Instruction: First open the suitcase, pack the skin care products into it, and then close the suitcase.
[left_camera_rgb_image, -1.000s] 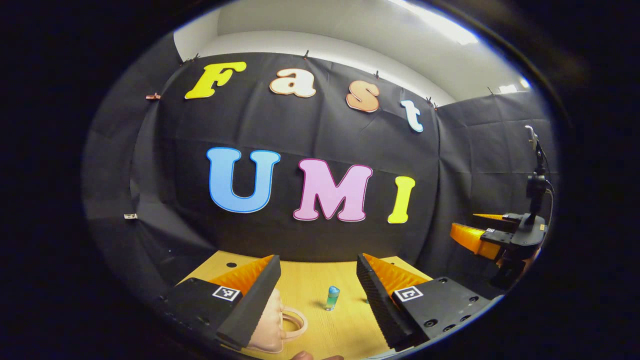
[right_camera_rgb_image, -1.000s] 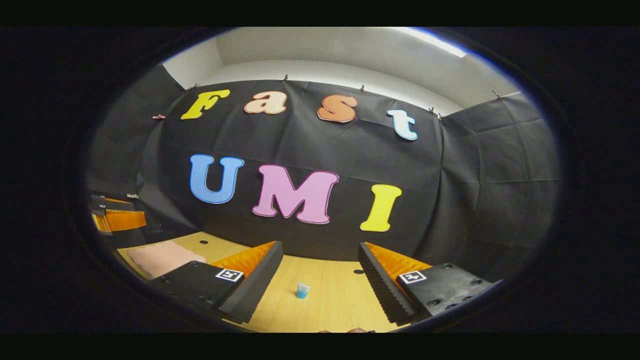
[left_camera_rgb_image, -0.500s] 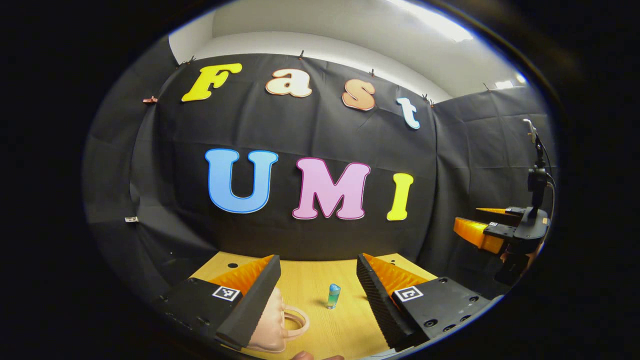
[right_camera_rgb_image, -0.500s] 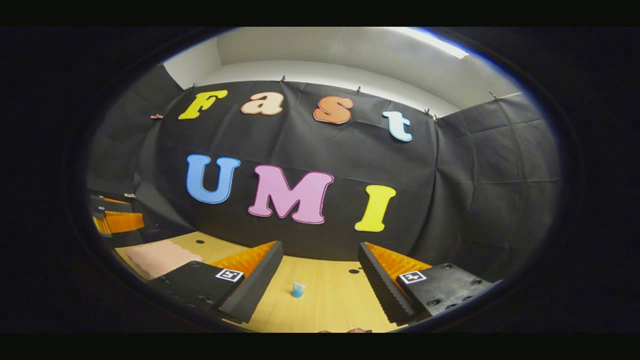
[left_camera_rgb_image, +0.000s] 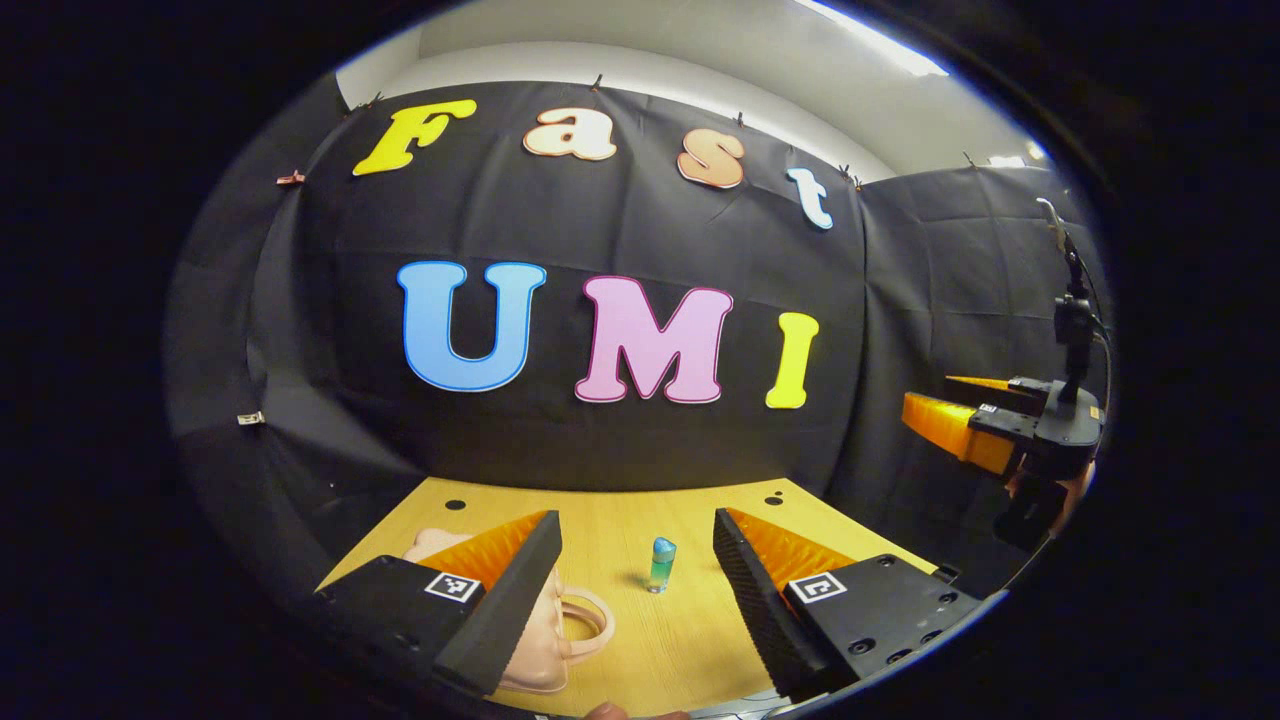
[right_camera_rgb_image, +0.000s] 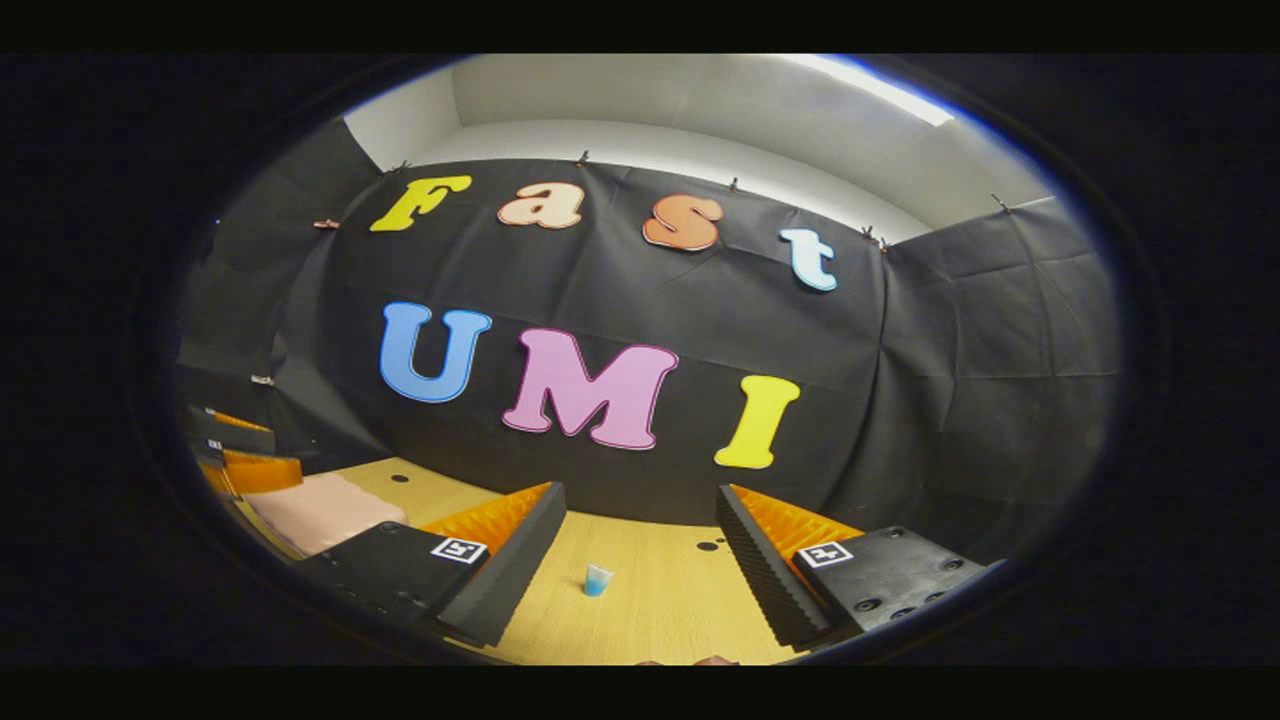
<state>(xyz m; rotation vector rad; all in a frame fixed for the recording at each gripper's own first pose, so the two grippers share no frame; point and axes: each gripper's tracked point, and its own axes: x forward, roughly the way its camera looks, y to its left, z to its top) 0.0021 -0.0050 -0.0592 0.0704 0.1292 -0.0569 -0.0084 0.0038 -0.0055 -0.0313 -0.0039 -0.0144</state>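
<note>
Suitcase (left_camera_rgb_image: 545, 640), a small pink one with a loop handle facing the middle of the table, lay closed on the wooden table (left_camera_rgb_image: 620, 520) in the left gripper view, partly hidden behind the near finger of the left gripper (left_camera_rgb_image: 637, 590). That gripper's jaws stood wide apart and held nothing. Between its fingers, farther out on the table and well apart from the case, a small skin care bottle (left_camera_rgb_image: 660, 565) with a blue cap stood upright. At the right edge of the same view the right gripper (left_camera_rgb_image: 960, 420) hung in the air off the table's side, its jaws apart and empty, with a hand (left_camera_rgb_image: 1065, 490) partly visible beneath it.

In the right gripper view the right gripper (right_camera_rgb_image: 640, 560) was likewise wide open and empty above the table (right_camera_rgb_image: 660, 600). The blue-capped bottle (right_camera_rgb_image: 597, 580) stood between its fingers. The pink suitcase (right_camera_rgb_image: 320, 510) lay to the left, with the left gripper (right_camera_rgb_image: 240, 460) just beyond it at the edge.
</note>
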